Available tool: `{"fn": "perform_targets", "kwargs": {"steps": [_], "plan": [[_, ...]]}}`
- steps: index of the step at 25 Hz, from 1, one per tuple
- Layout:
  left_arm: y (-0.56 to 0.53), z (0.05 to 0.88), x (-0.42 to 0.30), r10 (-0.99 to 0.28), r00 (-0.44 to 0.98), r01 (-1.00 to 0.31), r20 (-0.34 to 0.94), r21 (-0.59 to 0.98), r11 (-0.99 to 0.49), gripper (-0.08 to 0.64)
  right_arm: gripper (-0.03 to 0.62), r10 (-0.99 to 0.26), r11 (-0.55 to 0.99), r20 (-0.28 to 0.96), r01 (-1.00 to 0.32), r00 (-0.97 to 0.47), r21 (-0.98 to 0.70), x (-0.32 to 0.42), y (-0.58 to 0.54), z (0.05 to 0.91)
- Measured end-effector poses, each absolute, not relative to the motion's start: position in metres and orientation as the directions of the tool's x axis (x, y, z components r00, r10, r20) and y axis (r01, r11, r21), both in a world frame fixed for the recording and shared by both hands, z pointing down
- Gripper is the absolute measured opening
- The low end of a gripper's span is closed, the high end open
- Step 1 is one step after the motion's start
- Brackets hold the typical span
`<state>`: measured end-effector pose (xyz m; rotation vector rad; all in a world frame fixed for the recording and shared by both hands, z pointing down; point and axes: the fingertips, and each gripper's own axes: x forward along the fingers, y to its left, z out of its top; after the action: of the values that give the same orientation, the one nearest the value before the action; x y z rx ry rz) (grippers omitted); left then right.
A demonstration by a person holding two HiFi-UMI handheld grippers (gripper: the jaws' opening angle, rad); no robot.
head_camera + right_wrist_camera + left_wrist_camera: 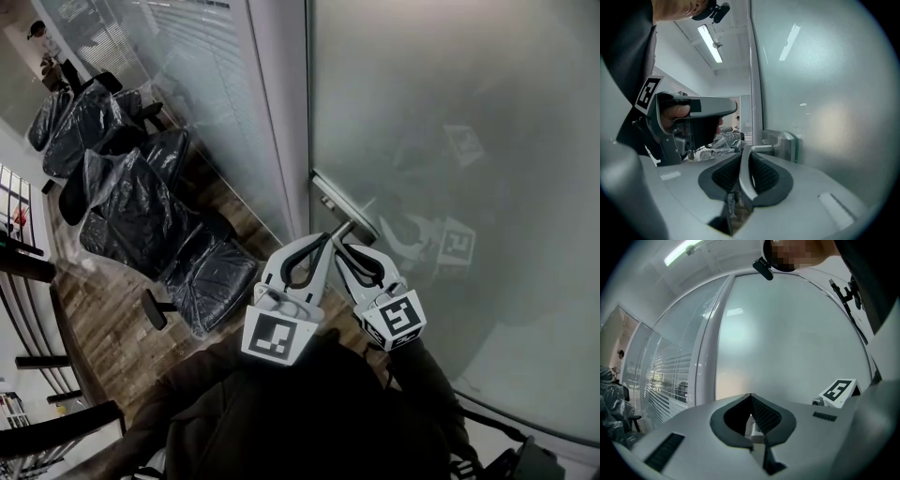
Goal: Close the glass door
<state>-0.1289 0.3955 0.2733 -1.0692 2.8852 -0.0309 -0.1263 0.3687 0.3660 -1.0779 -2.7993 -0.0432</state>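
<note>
The tall frosted glass door (450, 112) is standing at the person's right, its edge lying close beside the white frame post (281, 112); whether it is latched I cannot tell. Left of the post, black office chairs (131, 206) are sitting inside clear plastic covers, probably against dust. The right hand-held gripper (746, 154) is pinching the silver lever handle (764, 149), seemingly so as to steer the door shut. The left hand-held gripper (750, 397) is hovering just beside the handle, jaws pressed together at the tips, gripping nothing of the door and probably idling.
</note>
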Motion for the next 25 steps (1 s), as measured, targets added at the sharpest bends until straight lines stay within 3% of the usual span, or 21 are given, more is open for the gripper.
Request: {"fn": "perform_targets", "kwargs": {"steps": [8, 12, 23, 25], "plan": [[0.407, 0.271, -0.135, -0.656, -0.754, -0.645, -0.043, -0.147, 0.75, -0.003, 0.063, 0.678, 0.73, 0.161, 0.683, -0.717, -0.029, -0.133, 0.379, 0.366], [0.411, 0.265, -0.12, -0.638, -0.765, -0.634, -0.084, -0.07, 0.77, -0.003, 0.064, 0.628, 0.758, 0.175, 0.647, -0.758, 0.083, -0.114, 0.37, 0.353], [0.443, 0.279, -0.093, -0.528, -0.847, -0.527, -0.061, -0.038, 0.849, -0.003, 0.063, 0.689, 0.722, -0.088, 0.672, -0.719, 0.165, -0.085, 0.377, 0.274], [0.45, 0.291, -0.084, -0.518, -0.855, -0.517, -0.036, -0.037, 0.855, -0.003, 0.009, 0.725, 0.689, -0.113, 0.716, -0.679, 0.118, -0.072, 0.386, 0.268]]}}
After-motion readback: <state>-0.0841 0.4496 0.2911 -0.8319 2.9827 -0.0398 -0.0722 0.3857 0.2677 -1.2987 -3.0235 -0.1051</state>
